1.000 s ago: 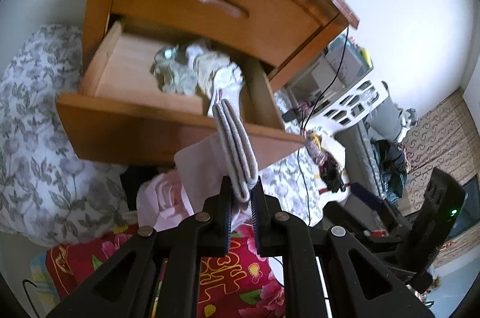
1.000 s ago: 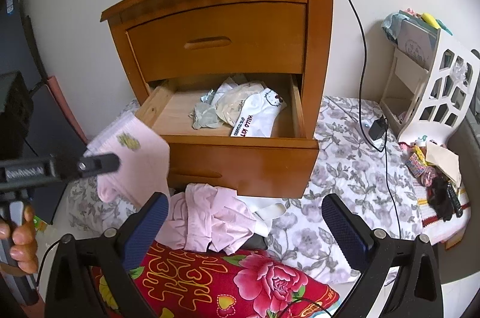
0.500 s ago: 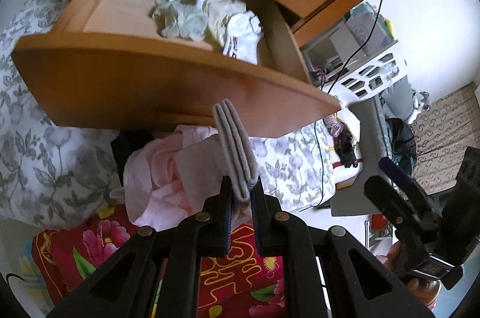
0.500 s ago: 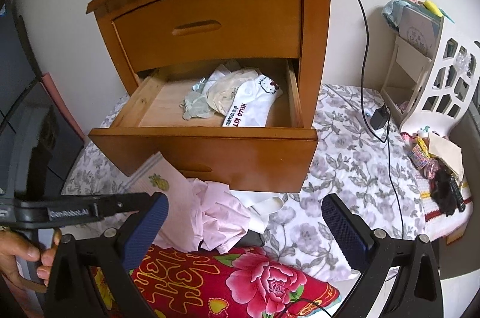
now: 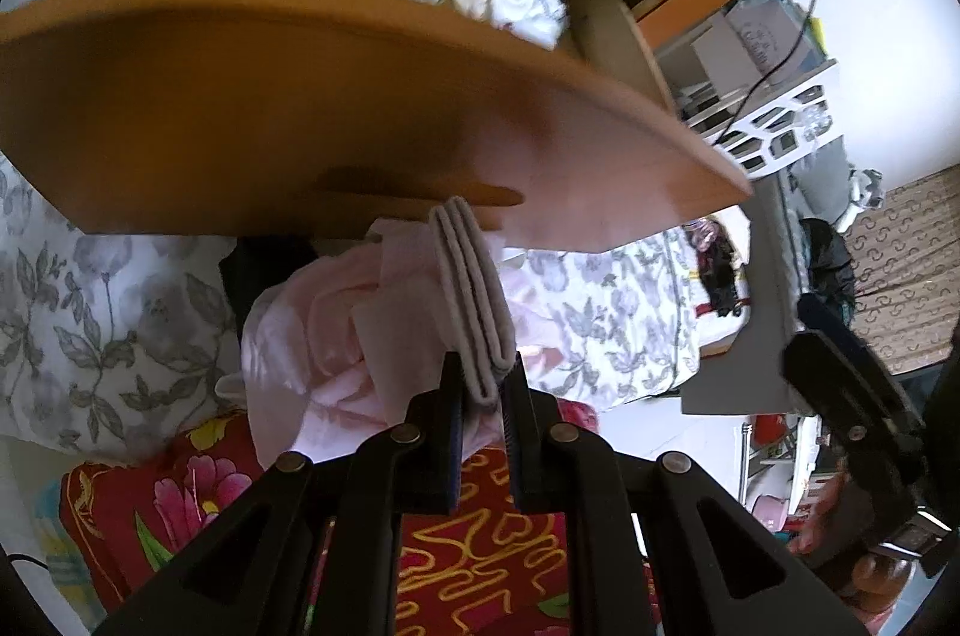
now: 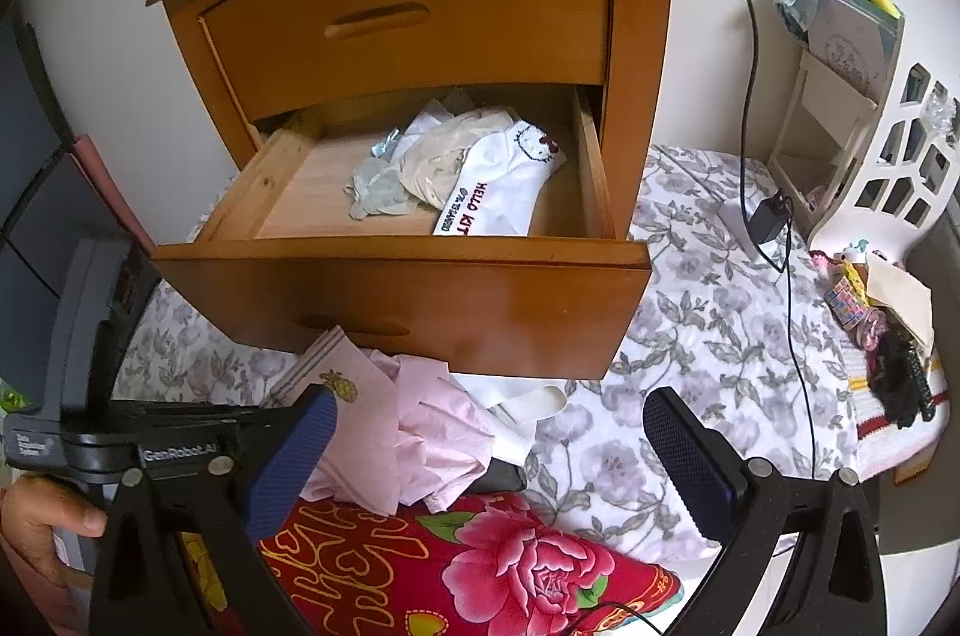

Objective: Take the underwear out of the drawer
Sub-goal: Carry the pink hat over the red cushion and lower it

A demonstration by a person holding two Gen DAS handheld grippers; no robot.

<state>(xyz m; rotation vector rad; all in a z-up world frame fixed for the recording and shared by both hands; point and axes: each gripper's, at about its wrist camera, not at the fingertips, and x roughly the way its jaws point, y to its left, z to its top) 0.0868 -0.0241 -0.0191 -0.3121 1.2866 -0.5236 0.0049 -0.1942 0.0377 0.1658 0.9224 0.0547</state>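
The bedside cabinet's lower drawer (image 6: 396, 300) stands pulled out. Inside it lie a white printed pair of underwear (image 6: 498, 180), a beige one (image 6: 444, 150) and a pale green one (image 6: 378, 192). My left gripper (image 5: 483, 384) is shut on a folded pink pair of underwear (image 5: 474, 288) with a small pineapple print (image 6: 345, 384), held low in front of the drawer's front panel. It hangs just over a pile of pink clothes (image 6: 432, 444). My right gripper (image 6: 489, 462) is open and holds nothing, hovering above that pile.
A red floral cushion (image 6: 480, 564) lies under the pile on floral bedding (image 6: 690, 312). The upper drawer (image 6: 408, 12) is closed. A black cable (image 6: 750, 36) runs down to an adapter (image 6: 768, 222). A white rack (image 6: 870, 144) stands at the right. A hand (image 6: 36, 534) holds the left gripper.
My left gripper has carried the folded pink underwear down from drawer height to below the drawer front, close over the pink pile. The right gripper has stayed open and drawn nearer the drawer.
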